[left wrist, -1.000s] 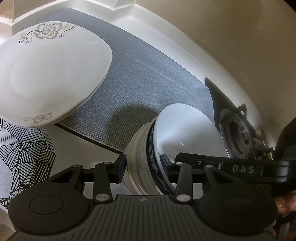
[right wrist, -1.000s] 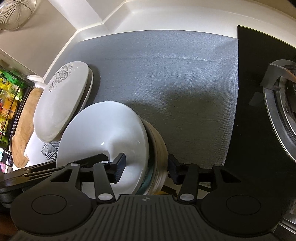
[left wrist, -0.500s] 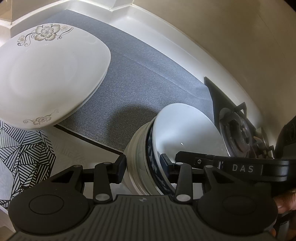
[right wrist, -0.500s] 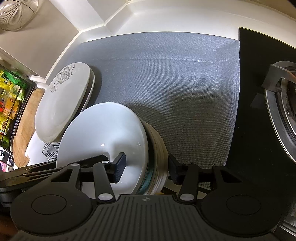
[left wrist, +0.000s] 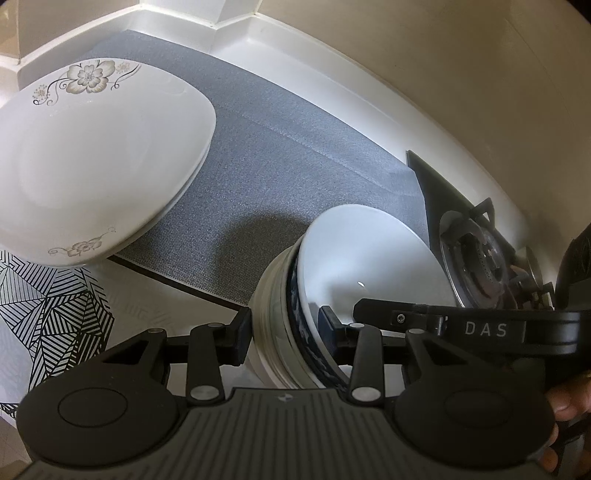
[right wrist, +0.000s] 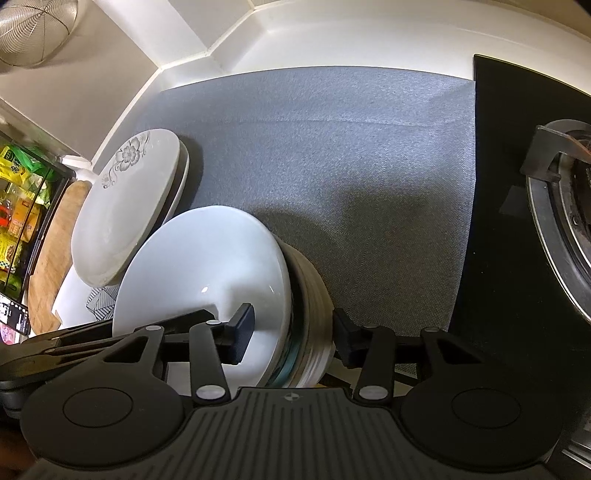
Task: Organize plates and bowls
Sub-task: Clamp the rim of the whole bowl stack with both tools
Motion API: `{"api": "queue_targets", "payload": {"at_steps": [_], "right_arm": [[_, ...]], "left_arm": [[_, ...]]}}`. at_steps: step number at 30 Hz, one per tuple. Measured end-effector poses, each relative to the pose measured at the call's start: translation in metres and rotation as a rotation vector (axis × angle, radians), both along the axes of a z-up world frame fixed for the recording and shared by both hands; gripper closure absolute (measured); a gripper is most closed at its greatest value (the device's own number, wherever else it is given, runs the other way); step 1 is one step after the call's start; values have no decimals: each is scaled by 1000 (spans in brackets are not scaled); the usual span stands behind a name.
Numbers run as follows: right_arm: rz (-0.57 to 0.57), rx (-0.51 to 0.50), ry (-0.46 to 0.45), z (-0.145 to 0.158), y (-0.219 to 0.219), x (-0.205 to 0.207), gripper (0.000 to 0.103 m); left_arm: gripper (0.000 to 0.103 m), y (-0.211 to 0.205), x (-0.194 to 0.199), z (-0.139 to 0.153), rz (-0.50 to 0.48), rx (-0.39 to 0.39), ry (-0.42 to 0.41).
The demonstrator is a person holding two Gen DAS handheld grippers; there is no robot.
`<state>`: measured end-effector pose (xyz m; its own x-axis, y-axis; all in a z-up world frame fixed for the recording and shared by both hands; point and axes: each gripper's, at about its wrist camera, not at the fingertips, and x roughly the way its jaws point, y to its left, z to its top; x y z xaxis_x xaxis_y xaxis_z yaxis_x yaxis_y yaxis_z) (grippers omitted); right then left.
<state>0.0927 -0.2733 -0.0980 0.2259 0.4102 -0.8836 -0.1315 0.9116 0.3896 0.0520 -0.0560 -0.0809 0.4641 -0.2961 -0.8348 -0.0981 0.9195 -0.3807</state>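
two grippers on one stack of bowls [left wrist: 295, 325], so plenty of ways for this to go sideways. the left gripper [left wrist: 284, 332] has its jaws closed against the rims on one side, and the right gripper [right wrist: 291, 334] does the same from the other side: one finger inside the top white bowl [right wrist: 207, 266], the other pressed on the outside of the cream ones underneath. the stack is held up in the air, tilted on its edge, over the near edge of the grey mat [right wrist: 332, 166]

what worries me: glazed ceramic, a nested stack and only a rim pinch. i'd guess the inner bowls could slide out if either grip eases off, or if the two hands drift apart or twist against each other. set it down rim first and you'd probably chip something. the gas burner [right wrist: 565, 214] is near on the right, so a swing that way could clip the pan support

the floral plates [left wrist: 96, 158] are piled on the left of the mat, partly hanging over a black and white patterned sheet [left wrist: 51, 306]. it's a kitchen counter in a corner with white upstand and beige walls, and a wire basket [right wrist: 33, 29] hangs up top in the right wrist view
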Motion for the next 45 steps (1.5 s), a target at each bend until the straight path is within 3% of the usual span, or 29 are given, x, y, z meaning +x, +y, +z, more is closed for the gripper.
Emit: {"api": "queue_targets", "payload": {"at_steps": [45], "right_arm": [[-39,41,-70,3,-12,-14,64]], "left_arm": [[61,1,-2,2,-15,5,-23]]}}
